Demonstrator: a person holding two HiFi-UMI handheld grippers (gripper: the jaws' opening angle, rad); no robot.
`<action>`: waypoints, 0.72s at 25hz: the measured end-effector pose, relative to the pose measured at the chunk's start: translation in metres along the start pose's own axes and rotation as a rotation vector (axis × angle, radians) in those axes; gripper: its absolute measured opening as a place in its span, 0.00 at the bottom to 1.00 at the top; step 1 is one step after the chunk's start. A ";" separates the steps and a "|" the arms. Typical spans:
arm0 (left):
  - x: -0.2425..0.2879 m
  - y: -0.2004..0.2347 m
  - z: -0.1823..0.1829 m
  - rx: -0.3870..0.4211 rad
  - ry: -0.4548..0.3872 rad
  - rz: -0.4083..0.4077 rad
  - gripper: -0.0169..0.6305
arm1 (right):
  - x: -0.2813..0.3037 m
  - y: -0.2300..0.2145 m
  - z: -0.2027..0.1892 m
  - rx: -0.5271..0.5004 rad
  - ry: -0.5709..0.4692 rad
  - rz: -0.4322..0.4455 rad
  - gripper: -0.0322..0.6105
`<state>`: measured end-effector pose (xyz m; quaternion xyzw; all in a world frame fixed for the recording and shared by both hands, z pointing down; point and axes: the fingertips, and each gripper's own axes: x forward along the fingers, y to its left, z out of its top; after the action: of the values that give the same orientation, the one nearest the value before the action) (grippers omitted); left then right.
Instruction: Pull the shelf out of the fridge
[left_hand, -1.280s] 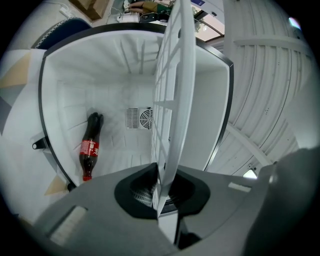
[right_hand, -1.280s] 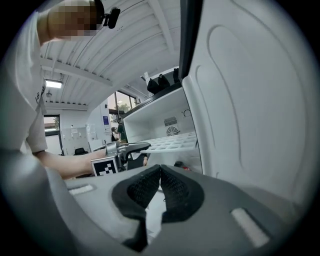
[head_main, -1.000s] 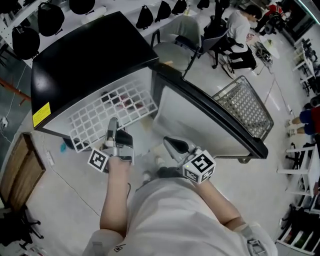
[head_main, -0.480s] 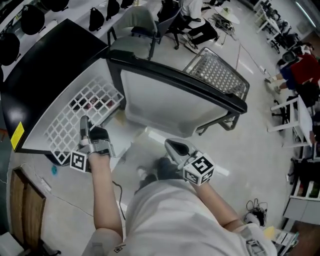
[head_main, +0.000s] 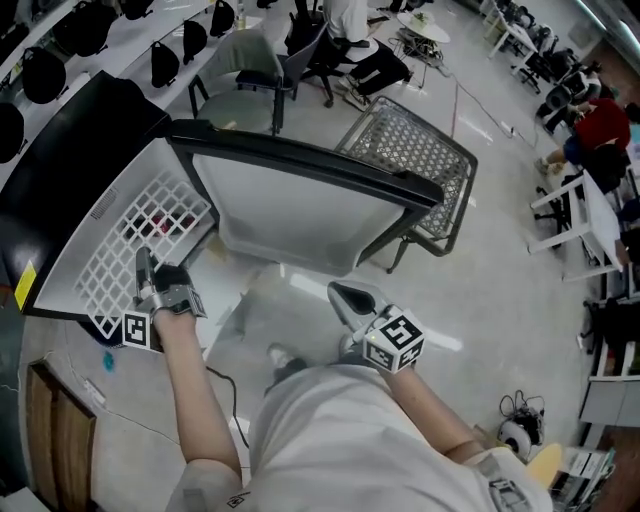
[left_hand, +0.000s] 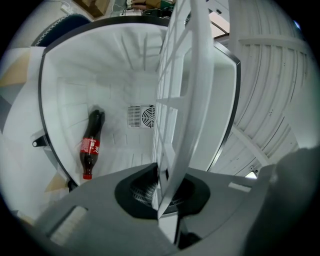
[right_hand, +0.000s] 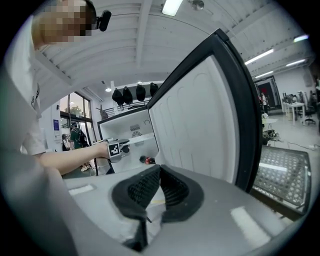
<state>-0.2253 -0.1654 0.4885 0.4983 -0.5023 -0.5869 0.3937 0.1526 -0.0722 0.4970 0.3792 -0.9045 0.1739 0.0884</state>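
Left claw (head_main: 143, 260) (left_hand: 162, 187) has its jaws closing on the front rim of the white wire shelf (head_main: 120, 245) (left_hand: 186, 95), which sits edge-on between the pads. The shelf projects part-way out of the open black fridge (head_main: 60, 140), beside the swung-open door (head_main: 300, 205). Inside the white cavity, a cola bottle (left_hand: 91, 142) lies against the wall, near the rear fan grille (left_hand: 141, 116). Right claw (head_main: 347, 297) (right_hand: 156, 175) is held well apart from the fridge, above the floor; its jaws meet at the tips with nothing between them. A wire basket (head_main: 420, 150) stands behind the door.
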 end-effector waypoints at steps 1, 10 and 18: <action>0.000 -0.001 0.000 -0.001 -0.005 0.002 0.07 | -0.002 -0.001 0.001 0.000 -0.001 0.005 0.05; -0.033 -0.006 -0.024 0.023 -0.052 0.020 0.07 | -0.026 -0.022 0.002 0.006 -0.001 0.064 0.05; -0.049 -0.018 -0.030 -0.003 -0.094 0.015 0.07 | -0.023 -0.027 0.004 0.002 0.011 0.151 0.05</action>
<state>-0.1854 -0.1207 0.4806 0.4659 -0.5231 -0.6074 0.3745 0.1880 -0.0759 0.4927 0.3089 -0.9299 0.1829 0.0797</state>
